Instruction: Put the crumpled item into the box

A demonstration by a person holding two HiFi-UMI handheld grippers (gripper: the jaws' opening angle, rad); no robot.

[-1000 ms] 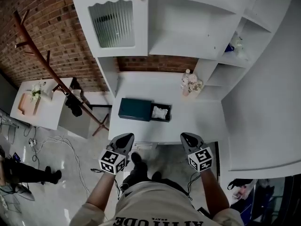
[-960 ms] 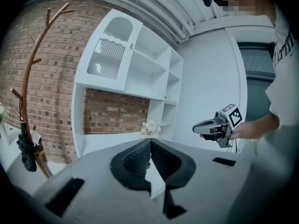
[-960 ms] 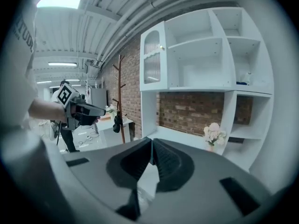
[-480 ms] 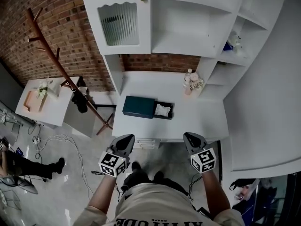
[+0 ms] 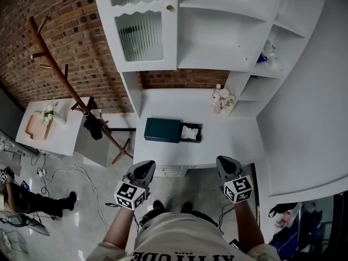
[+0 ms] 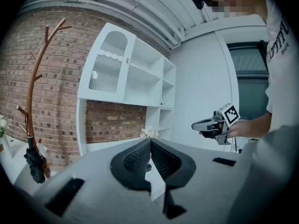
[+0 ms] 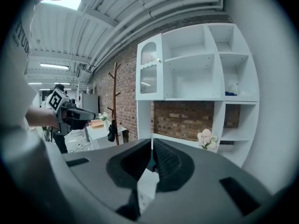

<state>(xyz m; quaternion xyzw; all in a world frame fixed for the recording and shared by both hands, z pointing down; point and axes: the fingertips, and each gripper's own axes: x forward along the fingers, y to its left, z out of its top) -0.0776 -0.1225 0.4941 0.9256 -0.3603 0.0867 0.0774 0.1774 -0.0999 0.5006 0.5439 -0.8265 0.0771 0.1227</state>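
Crumpled item [image 5: 190, 132], white and wadded, looks like it's already lying in the open end of the dark box [image 5: 162, 129] on the white surface [image 5: 231, 141]. My left tool [image 5: 144, 166] and right tool [image 5: 224, 162] hang short of the front edge, jaws together, nothing in them. If it needs tucking deeper, I'd part the right jaws early, come in from above and pinch lightly, with the left steadying the box.

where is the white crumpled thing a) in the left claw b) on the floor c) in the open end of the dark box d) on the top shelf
c: the head view shows the white crumpled thing lying in the open end of the dark box on the desk, while the left claw and right claw are shut and empty.
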